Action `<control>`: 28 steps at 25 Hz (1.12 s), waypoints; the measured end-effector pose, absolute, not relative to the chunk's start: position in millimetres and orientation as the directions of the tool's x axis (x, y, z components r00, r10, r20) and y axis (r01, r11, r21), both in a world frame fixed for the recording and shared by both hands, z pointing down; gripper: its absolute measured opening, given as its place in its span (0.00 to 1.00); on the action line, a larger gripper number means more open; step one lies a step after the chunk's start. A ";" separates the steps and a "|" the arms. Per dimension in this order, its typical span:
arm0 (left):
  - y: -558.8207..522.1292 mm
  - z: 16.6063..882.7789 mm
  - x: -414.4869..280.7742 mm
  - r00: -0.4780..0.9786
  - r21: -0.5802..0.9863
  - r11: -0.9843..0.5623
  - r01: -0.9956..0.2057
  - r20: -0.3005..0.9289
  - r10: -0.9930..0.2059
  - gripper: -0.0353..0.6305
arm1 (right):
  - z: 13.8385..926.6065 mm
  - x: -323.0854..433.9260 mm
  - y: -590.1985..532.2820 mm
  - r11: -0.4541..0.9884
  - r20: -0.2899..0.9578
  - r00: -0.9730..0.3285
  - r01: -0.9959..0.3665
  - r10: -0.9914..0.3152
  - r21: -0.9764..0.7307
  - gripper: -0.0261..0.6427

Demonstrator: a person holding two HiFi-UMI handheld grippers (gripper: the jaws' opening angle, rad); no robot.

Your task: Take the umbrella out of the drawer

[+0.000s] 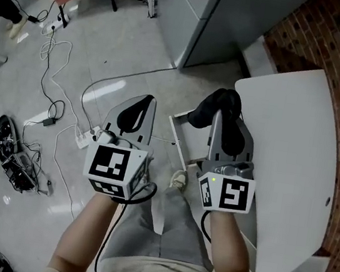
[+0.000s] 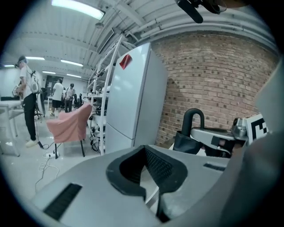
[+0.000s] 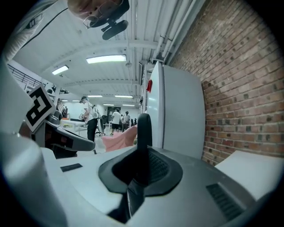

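**Gripping the umbrella, out of the drawer**

Pressing in from both sides, the fingers (image 3: 162,167) of the right gripper (image 3: 142,165) are nearly together on the black umbrella (image 3: 143,133). They clamp the stem just under its hooked handle, which stands up past the tips. In the head view the folded black cloth bunches round and beyond those tips. That gripper alone carries the umbrella, which touches nothing else that can be seen.

The left gripper (image 2: 148,172) has its fingers drawn in narrow, with only a thin wedge of light between the pads and nothing held there. It sits just beside the right one, both pointing away from the person.

In the head view the open drawer (image 1: 178,141) shows beside and beneath the right gripper as a white frame sticking out from the white desk (image 1: 296,138). The gripper and umbrella cover most of its inside, so what lies in it cannot be told.

Beyond the desk stand a pale fridge (image 1: 194,15) and a brick wall (image 1: 337,37). On the floor (image 1: 125,56) to the left lie looping cables (image 1: 49,76) and a power strip (image 1: 84,137). Farther off, a pink cloth (image 2: 71,124) hangs over a chair.
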State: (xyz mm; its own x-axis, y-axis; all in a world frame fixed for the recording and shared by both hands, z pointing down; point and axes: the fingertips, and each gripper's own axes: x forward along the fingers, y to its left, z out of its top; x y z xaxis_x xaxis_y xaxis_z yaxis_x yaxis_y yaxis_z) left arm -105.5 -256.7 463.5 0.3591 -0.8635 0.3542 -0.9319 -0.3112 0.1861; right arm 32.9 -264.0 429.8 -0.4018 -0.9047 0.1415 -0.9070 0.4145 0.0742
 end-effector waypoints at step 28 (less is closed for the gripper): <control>-184.3 40.5 -91.8 0.453 -0.103 -0.445 -0.890 -0.069 -0.889 0.06 | 16.7 75.2 -171.7 0.396 -0.145 -0.411 -0.910 -0.900 0.121 0.08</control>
